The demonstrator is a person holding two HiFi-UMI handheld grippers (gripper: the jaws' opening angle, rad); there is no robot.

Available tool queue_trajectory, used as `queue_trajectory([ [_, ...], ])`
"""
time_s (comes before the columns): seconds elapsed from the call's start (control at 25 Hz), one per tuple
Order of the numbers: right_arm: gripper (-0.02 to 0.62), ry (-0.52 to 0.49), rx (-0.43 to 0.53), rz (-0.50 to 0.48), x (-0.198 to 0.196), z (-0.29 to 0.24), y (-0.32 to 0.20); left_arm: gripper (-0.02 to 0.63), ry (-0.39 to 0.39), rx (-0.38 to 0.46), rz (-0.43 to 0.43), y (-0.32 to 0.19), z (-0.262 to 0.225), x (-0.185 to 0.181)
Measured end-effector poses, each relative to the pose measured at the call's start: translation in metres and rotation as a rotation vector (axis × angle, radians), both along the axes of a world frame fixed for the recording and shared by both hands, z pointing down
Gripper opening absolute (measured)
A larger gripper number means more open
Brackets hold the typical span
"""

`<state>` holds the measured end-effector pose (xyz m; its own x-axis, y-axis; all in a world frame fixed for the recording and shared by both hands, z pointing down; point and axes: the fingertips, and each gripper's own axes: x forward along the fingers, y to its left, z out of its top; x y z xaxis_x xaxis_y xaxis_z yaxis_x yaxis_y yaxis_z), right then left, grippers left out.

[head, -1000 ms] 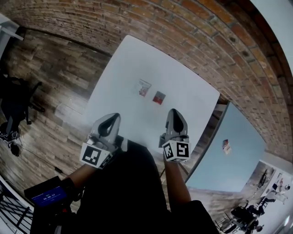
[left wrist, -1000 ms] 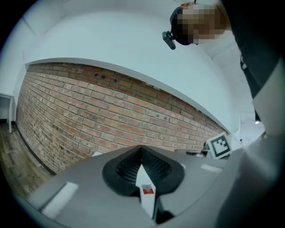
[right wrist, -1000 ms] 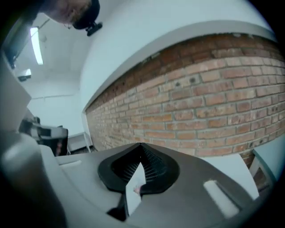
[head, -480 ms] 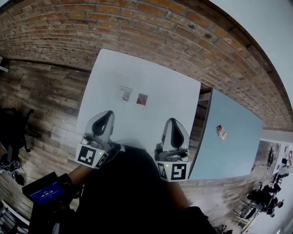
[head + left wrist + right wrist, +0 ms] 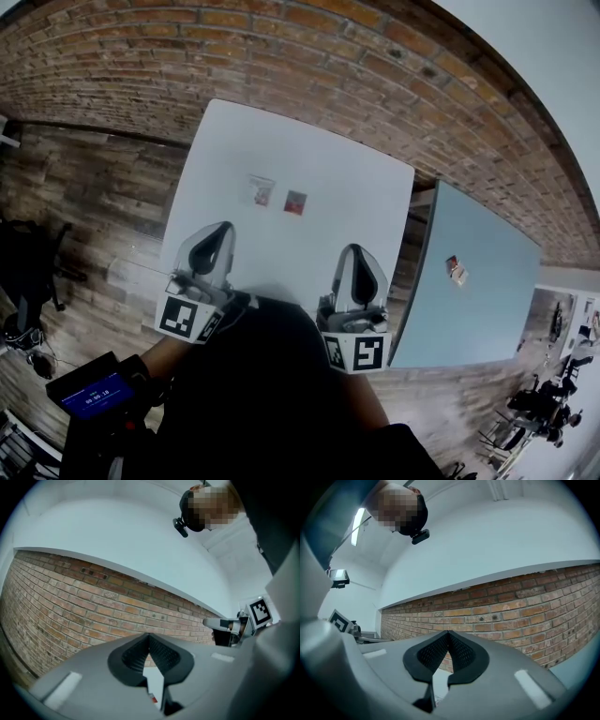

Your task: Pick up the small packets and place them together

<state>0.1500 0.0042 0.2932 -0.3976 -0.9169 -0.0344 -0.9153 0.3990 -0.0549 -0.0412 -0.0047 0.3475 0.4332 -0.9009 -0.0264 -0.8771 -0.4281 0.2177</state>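
Observation:
Two small packets lie side by side on the white table [image 5: 356, 202]: a pale one with a red patch [image 5: 261, 190] and a red one [image 5: 295, 202] just right of it, a small gap between them. My left gripper [image 5: 223, 232] hangs over the table's near left part, shut and empty. My right gripper [image 5: 360, 258] hovers at the near edge, also shut with nothing in it. Both are well short of the packets. In the left gripper view the jaw tips [image 5: 149, 637] meet, and a sliver of a red packet [image 5: 152, 699] shows below them. The right gripper view has its tips [image 5: 448, 634] closed too.
A brick wall [image 5: 281, 56] runs behind the table. A second, light blue table [image 5: 487, 309] stands to the right with another small packet [image 5: 456, 270] on it. Wood flooring [image 5: 84, 206] lies to the left. A dark screen device [image 5: 94, 396] sits at the lower left.
The head view has swung and settled, so the table and packets sit further left and higher than a second ago. Both grippers stay shut and held low; over the last half second almost nothing moved.

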Motion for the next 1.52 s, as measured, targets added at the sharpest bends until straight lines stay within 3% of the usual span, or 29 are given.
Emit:
queue_trajectory([
  [0.24,0.002,0.032,-0.043,0.017,-0.003,0.005,0.005,0.0,0.017,-0.01,-0.016,0.007,-0.001,-0.014],
  [0.6,0.0,0.073,-0.094,0.048,-0.016,0.025,0.017,0.0,0.025,-0.01,0.037,0.014,0.009,-0.02],
  [1.2,0.0,0.061,-0.06,0.039,-0.025,0.019,0.017,0.0,-0.013,0.079,0.023,0.021,-0.014,-0.028],
  [1.52,0.0,0.056,-0.077,0.056,-0.016,0.024,0.023,0.0,0.022,0.03,0.029,0.026,-0.01,-0.017],
])
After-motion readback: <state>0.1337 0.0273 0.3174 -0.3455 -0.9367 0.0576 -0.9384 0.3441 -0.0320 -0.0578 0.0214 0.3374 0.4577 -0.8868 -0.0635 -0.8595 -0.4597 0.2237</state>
